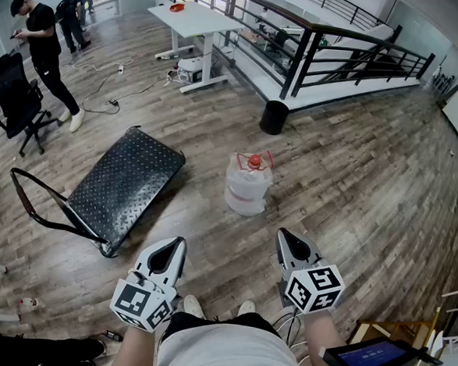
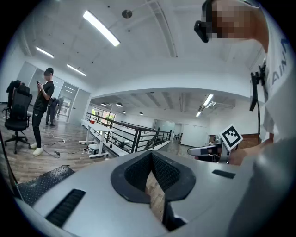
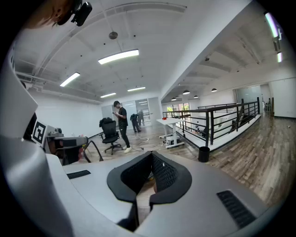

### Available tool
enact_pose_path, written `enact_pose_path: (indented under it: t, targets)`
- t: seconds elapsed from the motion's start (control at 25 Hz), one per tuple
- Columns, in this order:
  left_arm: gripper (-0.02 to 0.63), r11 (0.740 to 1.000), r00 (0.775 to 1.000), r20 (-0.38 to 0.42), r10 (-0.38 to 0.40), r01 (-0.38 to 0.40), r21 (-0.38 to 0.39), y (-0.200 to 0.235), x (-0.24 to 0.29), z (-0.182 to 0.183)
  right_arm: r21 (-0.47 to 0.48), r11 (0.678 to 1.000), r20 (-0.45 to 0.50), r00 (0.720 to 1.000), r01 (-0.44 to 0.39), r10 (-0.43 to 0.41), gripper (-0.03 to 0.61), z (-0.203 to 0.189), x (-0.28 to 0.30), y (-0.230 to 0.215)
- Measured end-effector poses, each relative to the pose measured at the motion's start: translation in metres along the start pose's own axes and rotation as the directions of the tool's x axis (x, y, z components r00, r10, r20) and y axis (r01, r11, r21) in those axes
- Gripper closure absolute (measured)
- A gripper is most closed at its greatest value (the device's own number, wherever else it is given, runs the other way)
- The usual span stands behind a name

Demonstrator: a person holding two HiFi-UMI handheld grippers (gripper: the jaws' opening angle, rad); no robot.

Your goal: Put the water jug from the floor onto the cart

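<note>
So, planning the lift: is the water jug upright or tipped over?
Upright: the water jug stands on the floor, red cap facing up.

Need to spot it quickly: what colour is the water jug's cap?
Red cap on the water jug; head view shows it best.

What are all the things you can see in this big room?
water jug: one, clear with red cap, on the floor, middle
cart: one, black, on the floor left of the water jug
railing: one, black, across the back
bin: one, black, by the railing's corner
desk: one, white, far back
office chair: one, black, far left
people: two, in black, near the office chair
left hand-held gripper: one, grey, bottom left, shut, empty
right hand-held gripper: one, grey, bottom right, shut, empty
</note>
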State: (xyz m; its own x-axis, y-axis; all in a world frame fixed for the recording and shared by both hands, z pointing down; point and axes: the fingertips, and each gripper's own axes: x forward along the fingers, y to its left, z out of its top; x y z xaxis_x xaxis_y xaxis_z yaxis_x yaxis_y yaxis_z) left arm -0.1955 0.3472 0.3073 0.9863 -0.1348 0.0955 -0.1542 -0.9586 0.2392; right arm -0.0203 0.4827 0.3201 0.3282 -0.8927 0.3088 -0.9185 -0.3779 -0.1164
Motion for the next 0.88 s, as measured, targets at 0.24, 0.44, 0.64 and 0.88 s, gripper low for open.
enact_pose_path:
  t: [0.24, 0.44, 0.64, 0.88]
  targets:
    - [0.614, 1.000, 1.000, -0.006, -0.002, 0.002, -0.003, 0.039, -0.010, -0.003, -0.004, 1.000, -0.008, 1.000, 0.017, -0.017, 0.577, -0.004, 0.024, 0.023]
    - [0.614, 0.999, 0.999, -0.025, -0.019, 0.018, -0.051, 0.074, -0.013, -0.008, 0.016, 0.999, -0.012, 0.999, 0.031, -0.031, 0.577, -0.007, 0.045, 0.044]
    - [0.614, 0.998, 0.999, -0.035, -0.029, 0.027, -0.049, 0.091, -0.008, -0.010, 0.030, 0.999, -0.030, 0.999, 0.036, -0.035, 0.577, -0.010, 0.058, 0.050]
    - [0.614, 0.998, 0.999, -0.040, -0.034, 0.032, -0.045, 0.100, 0.011, -0.009, 0.037, 0.998, -0.027, 0.998, 0.052, -0.051, 0.577, -0.003, 0.075, 0.033]
